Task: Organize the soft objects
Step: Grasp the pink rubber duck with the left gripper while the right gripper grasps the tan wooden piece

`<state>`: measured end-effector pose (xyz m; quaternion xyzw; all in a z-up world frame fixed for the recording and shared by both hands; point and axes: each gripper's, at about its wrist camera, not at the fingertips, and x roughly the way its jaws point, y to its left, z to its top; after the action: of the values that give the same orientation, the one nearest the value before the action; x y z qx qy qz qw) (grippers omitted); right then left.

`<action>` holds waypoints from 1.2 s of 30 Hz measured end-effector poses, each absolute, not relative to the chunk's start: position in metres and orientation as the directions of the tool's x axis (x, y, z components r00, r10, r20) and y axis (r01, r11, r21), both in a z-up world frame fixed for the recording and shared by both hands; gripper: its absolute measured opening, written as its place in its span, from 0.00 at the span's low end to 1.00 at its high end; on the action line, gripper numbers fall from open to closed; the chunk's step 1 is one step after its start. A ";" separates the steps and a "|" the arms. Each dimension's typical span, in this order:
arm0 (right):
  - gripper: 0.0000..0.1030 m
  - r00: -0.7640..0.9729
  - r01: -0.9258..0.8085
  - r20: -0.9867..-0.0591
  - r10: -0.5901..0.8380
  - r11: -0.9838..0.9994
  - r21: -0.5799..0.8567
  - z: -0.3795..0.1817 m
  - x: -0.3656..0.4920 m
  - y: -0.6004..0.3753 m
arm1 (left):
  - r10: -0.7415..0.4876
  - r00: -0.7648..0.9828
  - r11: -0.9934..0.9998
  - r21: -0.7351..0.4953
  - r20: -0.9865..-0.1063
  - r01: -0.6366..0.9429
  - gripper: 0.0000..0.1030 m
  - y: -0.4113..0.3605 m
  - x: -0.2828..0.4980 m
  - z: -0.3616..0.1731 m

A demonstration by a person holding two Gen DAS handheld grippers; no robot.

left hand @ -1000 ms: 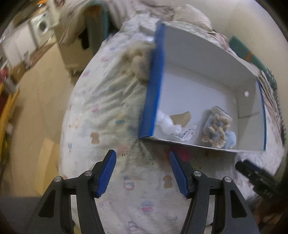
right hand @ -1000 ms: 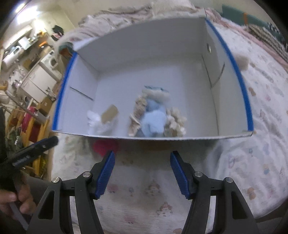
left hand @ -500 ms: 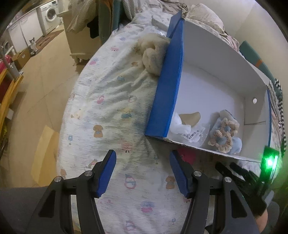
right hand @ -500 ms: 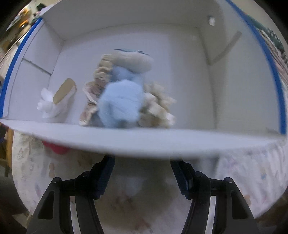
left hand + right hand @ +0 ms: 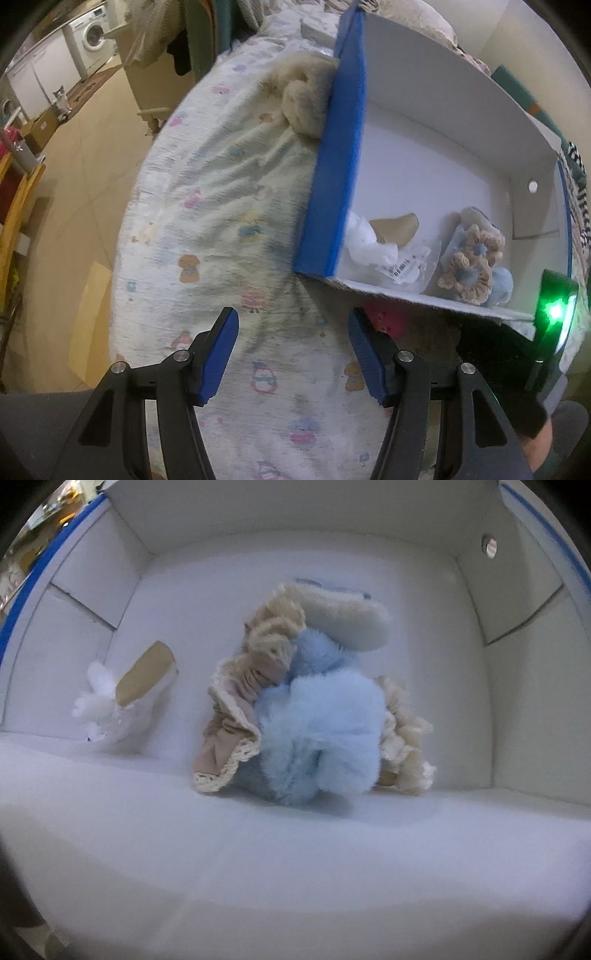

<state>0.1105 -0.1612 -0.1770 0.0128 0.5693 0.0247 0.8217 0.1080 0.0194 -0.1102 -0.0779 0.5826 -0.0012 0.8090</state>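
A white box with blue outer walls lies on a bed. Inside it are a fluffy blue scrunchie, beige frilled scrunchies, a crochet flower piece and a white packet with a tan card. A cream fluffy item lies on the bed against the box's outer wall. A pink item lies under the box's near edge. My left gripper is open and empty over the bedsheet. The right gripper's fingers are hidden behind the box's near wall in the right wrist view.
The bedsheet has small cartoon prints and drops off to the floor at left. A washing machine and cabinets stand far left. The right tool's body with a green light is at the box's near right corner.
The right gripper has pushed forward to the box; its near wall now hides the fingers. The left view has shifted slightly closer to the box's left wall.
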 end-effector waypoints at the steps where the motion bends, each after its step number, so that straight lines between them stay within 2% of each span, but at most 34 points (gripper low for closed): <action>1: 0.11 0.356 -0.031 -0.933 0.053 0.998 0.045 -0.176 0.109 -0.163 | -0.096 0.312 0.989 -0.126 -0.945 -0.079 0.57 0.016 0.108 -0.112; 4: 0.11 0.361 -0.030 -0.928 0.095 0.995 0.090 -0.169 0.102 -0.168 | -0.121 0.286 0.991 -0.134 -0.951 -0.024 0.57 -0.001 0.105 -0.120; 10: 0.11 0.382 0.004 -0.888 0.257 0.960 0.279 -0.138 0.069 -0.194 | -0.131 0.267 0.990 -0.110 -0.955 0.091 0.57 -0.041 0.107 -0.133; 17: 0.11 0.419 -0.010 -0.858 0.297 0.946 0.323 -0.114 0.050 -0.212 | -0.124 0.231 0.989 -0.102 -0.965 0.106 0.56 -0.066 0.122 -0.149; 19: 0.11 0.416 0.000 -0.858 0.302 0.943 0.332 -0.117 0.049 -0.215 | -0.121 0.224 0.990 -0.101 -0.967 0.101 0.52 -0.069 0.126 -0.151; 21: 0.11 0.420 0.004 -0.854 0.306 0.941 0.339 -0.122 0.048 -0.217 | -0.111 0.222 0.990 -0.089 -0.969 0.107 0.29 -0.071 0.128 -0.153; 26: 0.11 0.418 0.005 -0.854 0.310 0.939 0.343 -0.122 0.051 -0.220 | -0.097 0.243 0.983 -0.054 -0.965 0.178 0.27 -0.079 0.126 -0.149; 36: 0.11 0.408 -0.038 -0.858 0.312 0.945 0.326 -0.123 0.056 -0.199 | -0.074 0.266 0.989 -0.036 -0.961 0.147 0.27 -0.048 0.104 -0.135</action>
<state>0.0565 -0.1992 -0.1234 0.1285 0.5335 0.1056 0.8293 0.1042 -0.0477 -0.1350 0.0300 0.6017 -0.0695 0.7951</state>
